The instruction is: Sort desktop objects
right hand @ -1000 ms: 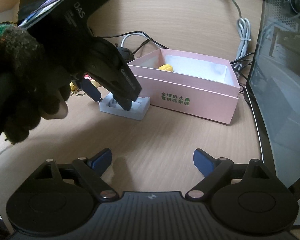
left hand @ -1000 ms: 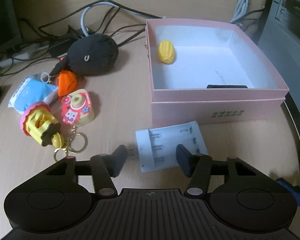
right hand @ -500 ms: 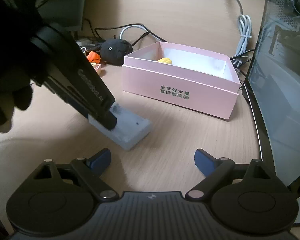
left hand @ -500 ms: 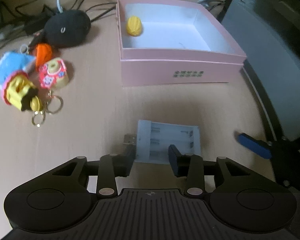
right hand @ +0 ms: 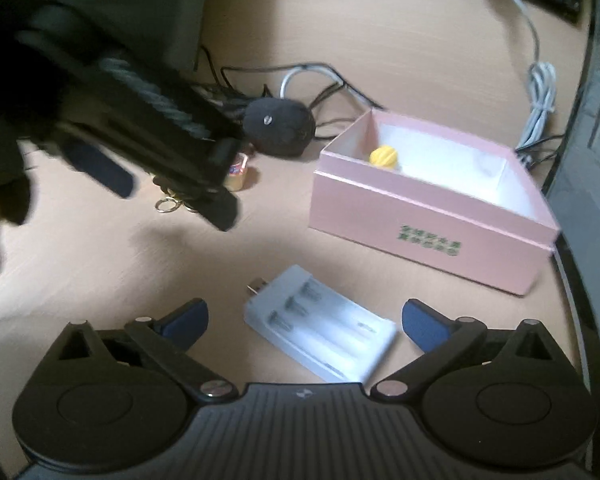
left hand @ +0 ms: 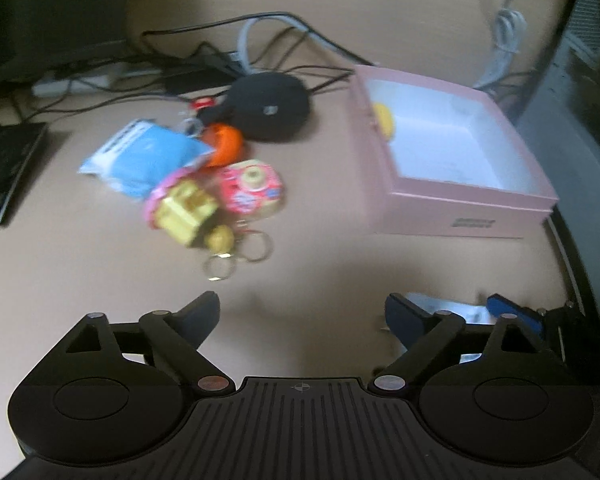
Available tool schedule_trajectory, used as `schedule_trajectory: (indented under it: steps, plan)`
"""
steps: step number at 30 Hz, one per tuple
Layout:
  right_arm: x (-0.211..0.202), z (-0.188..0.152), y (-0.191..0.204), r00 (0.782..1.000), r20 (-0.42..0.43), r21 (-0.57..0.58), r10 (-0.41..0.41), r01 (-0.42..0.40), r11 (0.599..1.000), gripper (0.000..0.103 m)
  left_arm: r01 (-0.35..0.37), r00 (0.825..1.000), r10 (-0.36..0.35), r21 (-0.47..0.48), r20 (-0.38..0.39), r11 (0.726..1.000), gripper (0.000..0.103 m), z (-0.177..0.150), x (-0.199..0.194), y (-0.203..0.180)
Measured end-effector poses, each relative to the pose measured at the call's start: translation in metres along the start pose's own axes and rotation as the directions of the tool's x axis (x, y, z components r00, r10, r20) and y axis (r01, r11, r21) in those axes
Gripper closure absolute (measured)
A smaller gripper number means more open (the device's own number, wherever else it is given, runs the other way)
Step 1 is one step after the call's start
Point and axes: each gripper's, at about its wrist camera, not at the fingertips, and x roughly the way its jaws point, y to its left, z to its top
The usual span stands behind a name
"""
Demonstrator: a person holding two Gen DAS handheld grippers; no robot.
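Wooden tabletop (left hand: 80, 272) underneath everything, with a tangle of cables (left hand: 260, 36) along its far edge. Pink box (right hand: 432, 216) toward the right side of the tabletop, open at the top, white inside, green print on its near wall. Yellow ridged toy (right hand: 384, 157) inside the box, against its far-left corner. Black plush pouch (left hand: 270, 106) left of the box, near the cables. Blue packet (left hand: 140, 158) further left, touching a cluster of keychain toys: orange one (left hand: 226, 144) just beside the pouch, pink one (left hand: 254, 192) in front of it, yellow-and-pink one (left hand: 182, 208) at the near-left of the cluster, metal rings (left hand: 240, 252) trailing toward the near edge. White battery charger (right hand: 320, 340) flat on the tabletop in front of the box, near the front edge, plug end (right hand: 256, 285) pointing away to the left, three slots facing up.

Right claw (right hand: 304, 318) spread wide, low over the tabletop, the charger lying between its blue-tipped fingers (right hand: 420, 320) but touching neither. Left claw (left hand: 302, 312) also spread wide, holding nothing, above bare wood in front of the keychain cluster; in the right wrist view, seen up at the left, blurred, above the keychains. Charger only partly visible in the left wrist view, behind that claw's right finger.
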Motion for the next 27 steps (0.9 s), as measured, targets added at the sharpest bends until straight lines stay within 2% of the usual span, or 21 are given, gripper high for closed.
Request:
schedule_trajectory:
  steps: [5, 9, 12, 20, 24, 27]
  plan:
    - [0.008, 0.005, 0.008, 0.999, 0.006, 0.021, -0.044, 0.043, 0.999, 0.001, -0.017, 1.000, 0.017, -0.011, -0.011, 1.000, 0.008, -0.004, 0.000, 0.028]
    - [0.006, 0.008, 0.014, 0.997, -0.010, -0.008, -0.072, 0.072, 0.997, 0.024, -0.023, 1.000, 0.023, -0.023, -0.012, 0.999, 0.008, -0.006, -0.001, 0.047]
    - [-0.001, 0.005, 0.013, 0.996, -0.021, -0.028, -0.084, 0.084, 0.996, 0.028, -0.021, 1.000, 0.021, -0.029, -0.006, 0.999, 0.008, -0.003, 0.001, 0.057]
    - [-0.021, -0.006, -0.017, 0.984, -0.079, -0.005, -0.162, 0.162, 0.987, 0.028, 0.004, 1.000, -0.003, -0.054, 0.016, 0.999, 0.007, 0.006, 0.014, 0.055]
    - [-0.028, -0.008, -0.032, 0.977, -0.092, 0.036, -0.193, 0.197, 0.980, 0.015, 0.007, 1.000, -0.006, -0.040, 0.024, 0.999, 0.006, 0.004, 0.017, 0.049]
    - [-0.033, -0.010, -0.037, 0.974, -0.084, 0.037, -0.211, 0.215, 0.976, 0.009, -0.007, 0.999, 0.008, -0.029, 0.032, 1.000, 0.006, 0.000, 0.016, 0.048]
